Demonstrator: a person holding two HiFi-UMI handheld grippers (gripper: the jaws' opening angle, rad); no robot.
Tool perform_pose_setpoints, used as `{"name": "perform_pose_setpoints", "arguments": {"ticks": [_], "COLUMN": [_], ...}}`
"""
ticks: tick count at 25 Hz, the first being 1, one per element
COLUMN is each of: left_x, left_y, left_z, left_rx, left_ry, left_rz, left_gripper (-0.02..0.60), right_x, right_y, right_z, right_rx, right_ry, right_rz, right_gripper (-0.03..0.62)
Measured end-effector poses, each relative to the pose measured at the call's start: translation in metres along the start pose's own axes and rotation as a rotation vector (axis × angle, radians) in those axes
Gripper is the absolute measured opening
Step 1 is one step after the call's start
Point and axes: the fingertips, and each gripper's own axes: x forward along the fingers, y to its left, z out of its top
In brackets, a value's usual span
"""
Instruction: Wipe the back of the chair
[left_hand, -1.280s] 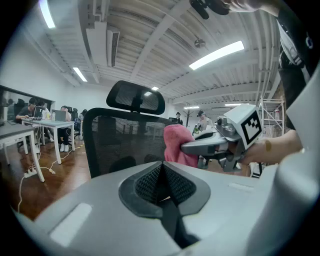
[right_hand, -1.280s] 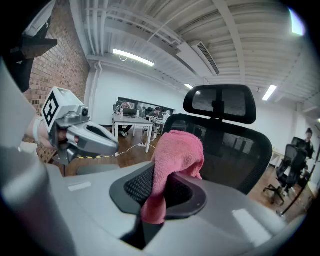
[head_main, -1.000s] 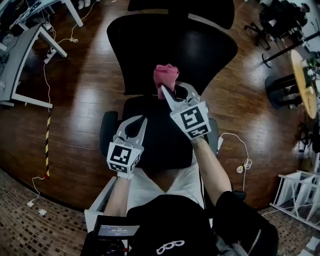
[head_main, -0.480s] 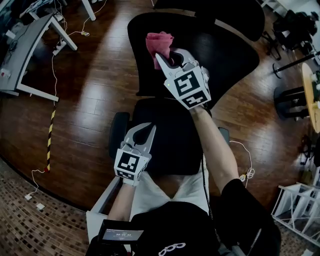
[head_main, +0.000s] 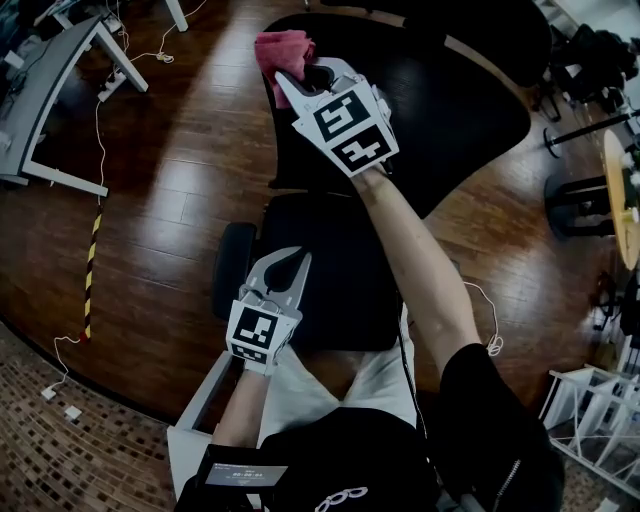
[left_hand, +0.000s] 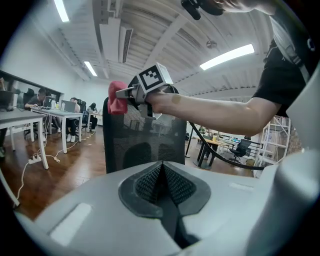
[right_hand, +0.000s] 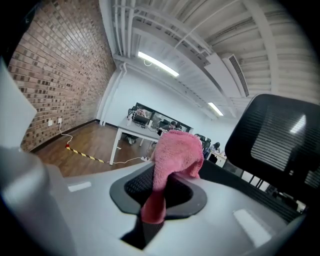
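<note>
over the top corner of the chair back (head_main: 450, 100), the right tongs (head_main: 305, 75) grip a bunched pink cloth (head_main: 282, 48) at the rim. to wipe well, press the cloth flat on the mesh and sweep across in overlapping strokes. the left tongs (head_main: 287, 262) hang closed and empty above the seat (head_main: 340, 275). floor cables (head_main: 100, 150) and striped tape (head_main: 90, 275) lie well apart; nothing seems to block the sweep.

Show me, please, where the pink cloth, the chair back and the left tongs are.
pink cloth (head_main: 283, 48): head view, its bunched top.
chair back (head_main: 460, 95): head view, bare mesh.
left tongs (left_hand: 162, 172): left gripper view, where the closed tips meet.
</note>
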Motion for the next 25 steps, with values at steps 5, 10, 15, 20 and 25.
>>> {"name": "perform_pose_setpoints", "arguments": {"ticks": [5,10,15,20,25], "left_x": [-0.002,-0.006,-0.003,0.008,0.018], "left_y": [0.007,0.018,0.023,0.015,0.004], "left_z": [-0.004,-0.005,-0.009,-0.014,-0.018], "left_rx": [0.003,-0.006,-0.021,-0.018,-0.012], "left_ry": [0.006,0.021,0.029,0.045,0.059], "left_rz": [0.006,0.028,0.034,0.019,-0.001], "left_gripper": [-0.008,-0.008,-0.008,-0.008,-0.008], "right_x": [0.027,0.046,0.038,0.011,-0.02], "right_y": [0.005,-0.009,-0.041,-0.073,-0.095], "right_z": [0.012,-0.002,-0.022,-0.041,-0.06], "right_rx": [-0.022,0.046,0.125,0.189,0.2], "right_ry": [-0.005,0.031,0.054,0.061,0.073], "right_rz": [0.029,0.006,-0.067,-0.124,-0.167], "right_gripper": [0.04,0.04,0.041,0.041,0.04]}}
